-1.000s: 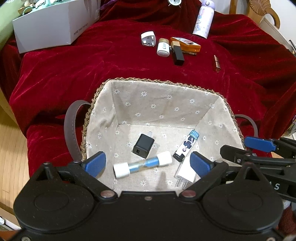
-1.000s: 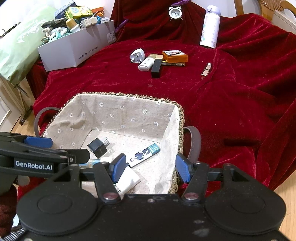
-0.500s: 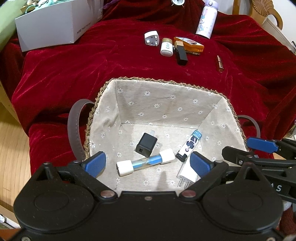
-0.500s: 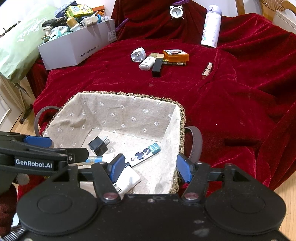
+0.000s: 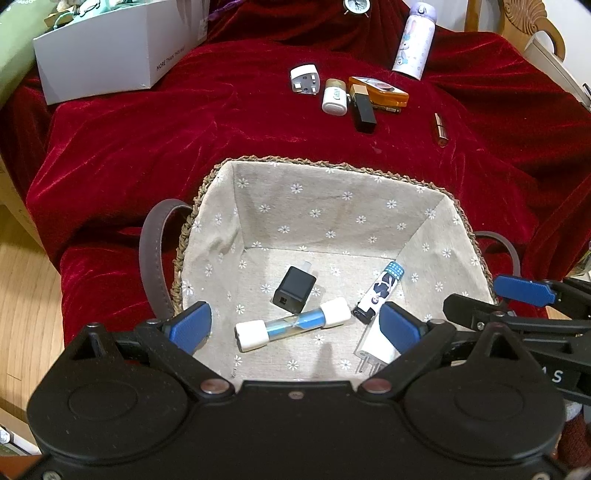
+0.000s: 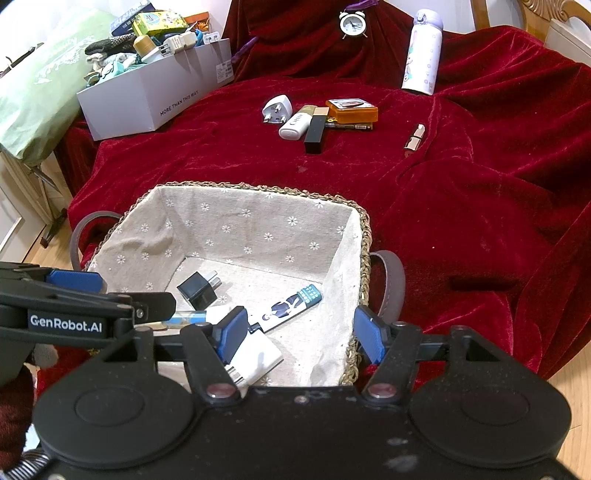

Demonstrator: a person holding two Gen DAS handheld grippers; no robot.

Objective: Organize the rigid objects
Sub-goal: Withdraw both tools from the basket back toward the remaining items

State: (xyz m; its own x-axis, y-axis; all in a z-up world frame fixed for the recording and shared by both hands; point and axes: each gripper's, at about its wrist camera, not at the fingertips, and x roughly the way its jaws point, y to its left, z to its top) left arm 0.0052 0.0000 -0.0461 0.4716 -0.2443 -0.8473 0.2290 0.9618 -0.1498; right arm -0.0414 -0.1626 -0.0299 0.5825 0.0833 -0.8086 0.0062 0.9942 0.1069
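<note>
A woven basket (image 5: 332,164) with a daisy-print lining sits at the near edge of the red cloth. On its floor lie a black charger cube (image 5: 295,288), a blue sand timer with white ends (image 5: 293,325), a patterned lighter (image 5: 380,291) and a white plug charger (image 5: 373,347). My left gripper (image 5: 295,328) hovers open over the basket's near side, above the timer and not touching it. My right gripper (image 6: 301,334) is open over the basket's near right corner (image 6: 364,236), with nothing between its pads. Each gripper shows at the edge of the other's view.
Farther back on the cloth lie a white plug adapter (image 6: 277,109), a small white bottle (image 6: 293,125), a black lipstick box (image 6: 316,134), an orange case (image 6: 352,110) and a small lipstick tube (image 6: 415,136). A flask (image 6: 423,51), a clock (image 6: 352,24) and a full white box (image 6: 155,99) stand behind.
The right gripper's pads stand slightly wider apart. Both hands and the things in the basket have stayed where they were.
</note>
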